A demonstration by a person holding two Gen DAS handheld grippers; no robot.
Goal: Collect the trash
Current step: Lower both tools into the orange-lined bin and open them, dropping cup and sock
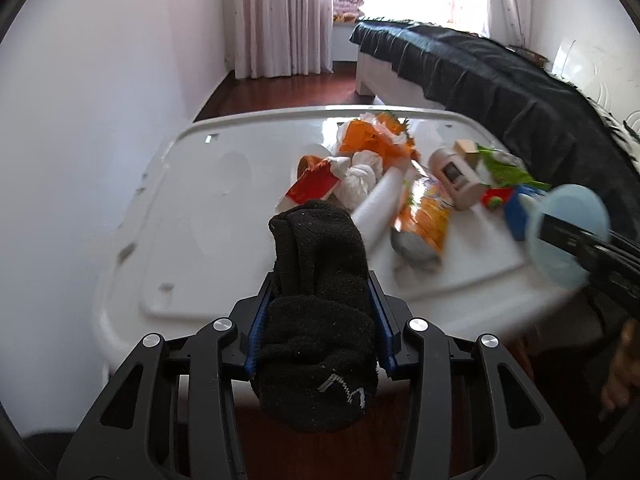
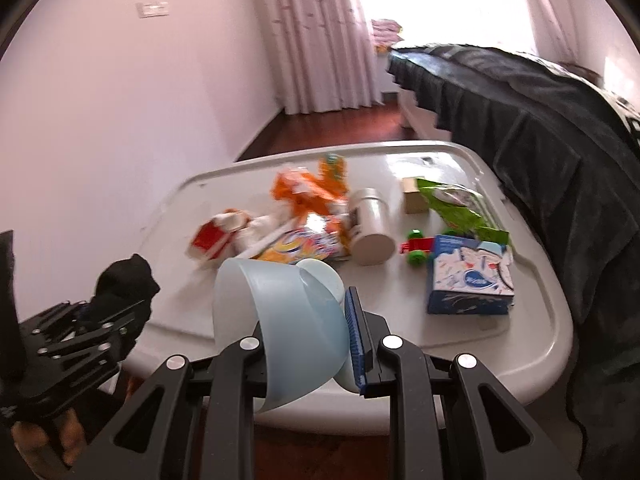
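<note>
1. Ahead and to the left of the left gripper, the white bench is lying bare, offering open passage toward its far rim.
2. Ahead and to the right of that gripper, a crowded pile of wrappers, a white tube and an orange snack bag is blocking the way.
3. A black sock is filling the gap between that gripper's fingers.
4. Directly ahead of the right gripper, a pale blue bowl is occupying its reach.
5. Right of the right gripper, a blue tissue box and a green toy car are standing close together.
6. Further right, the dark bed cover is hemming in the bench edge.
</note>
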